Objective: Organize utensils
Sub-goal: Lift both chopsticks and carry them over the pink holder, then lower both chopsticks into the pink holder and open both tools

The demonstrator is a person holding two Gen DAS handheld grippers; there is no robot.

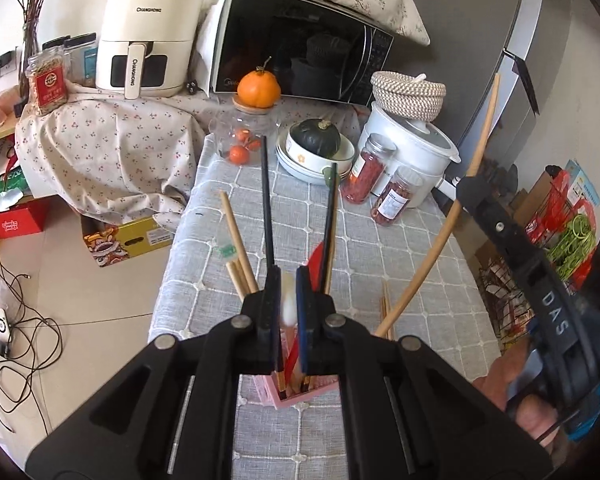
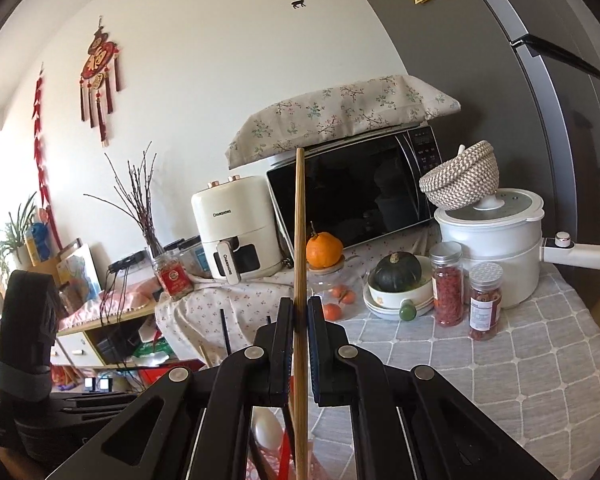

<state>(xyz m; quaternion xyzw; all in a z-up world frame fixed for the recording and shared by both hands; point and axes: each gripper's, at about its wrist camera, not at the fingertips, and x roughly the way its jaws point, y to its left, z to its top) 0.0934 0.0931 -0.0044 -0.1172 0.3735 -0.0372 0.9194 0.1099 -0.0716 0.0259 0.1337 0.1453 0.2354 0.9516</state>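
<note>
Chopstick over the holder

Pink holder [image 1: 288,394] near on the grey cloth, under the left gripper [image 1: 288,312], shut on nothing; right gripper [image 2: 300,320] clamped on a bamboo chopstick [image 2: 300,240], long axis upright, lower end just right of the holder.

Bamboo chopstick [image 2: 300,240] upright; others in pink holder [image 1: 296,394].

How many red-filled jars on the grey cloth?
2. The taller jar stands beside the stacked bowls; the shorter jar stands right of it, in front of the white pot. Others may be hidden behind the grippers.
</note>
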